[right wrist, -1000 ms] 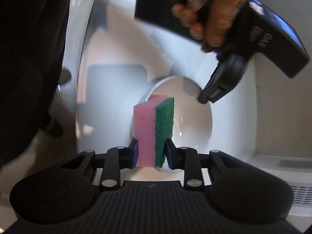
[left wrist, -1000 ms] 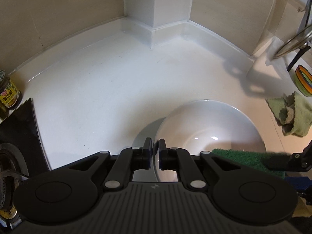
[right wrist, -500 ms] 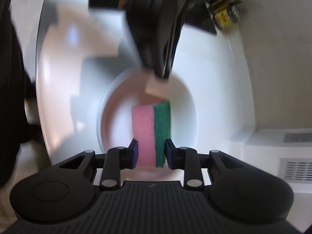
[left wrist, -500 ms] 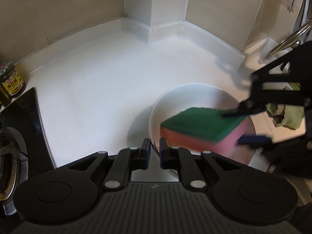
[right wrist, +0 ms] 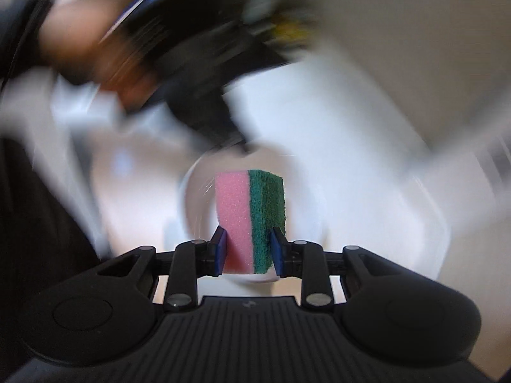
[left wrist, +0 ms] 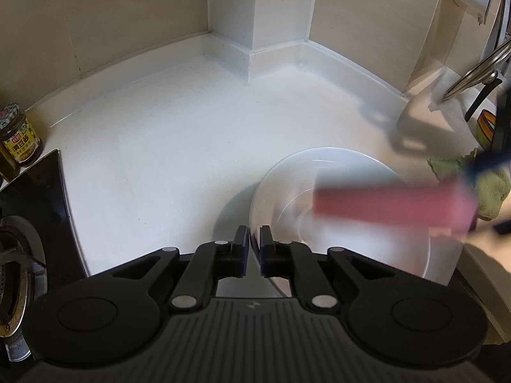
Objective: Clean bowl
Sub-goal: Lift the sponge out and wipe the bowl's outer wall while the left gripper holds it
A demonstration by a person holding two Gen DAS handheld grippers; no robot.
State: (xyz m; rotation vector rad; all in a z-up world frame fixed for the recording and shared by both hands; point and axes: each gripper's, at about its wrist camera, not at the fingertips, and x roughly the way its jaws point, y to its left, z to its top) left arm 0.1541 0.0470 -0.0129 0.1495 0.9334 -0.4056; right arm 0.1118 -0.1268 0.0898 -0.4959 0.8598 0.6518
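A white bowl (left wrist: 338, 172) sits on the white counter, right of centre in the left wrist view. My left gripper (left wrist: 254, 245) is shut on the bowl's near rim. My right gripper (right wrist: 249, 250) is shut on a pink and green sponge (right wrist: 250, 210). The sponge hangs over the inside of the bowl (right wrist: 194, 204). In the left wrist view the sponge (left wrist: 392, 206) shows as a blurred pink bar across the bowl's right side. The right wrist view is badly motion-blurred.
A jar with a yellow label (left wrist: 19, 137) and a black stove top (left wrist: 35, 210) are at the left. A green cloth (left wrist: 491, 188) lies at the right by a metal lid (left wrist: 476, 70). A wall corner column (left wrist: 258, 9) stands behind.
The sponge has swept from the bowl's near middle to its right side and turned pink face toward the left camera. The left gripper stays clamped on the rim.
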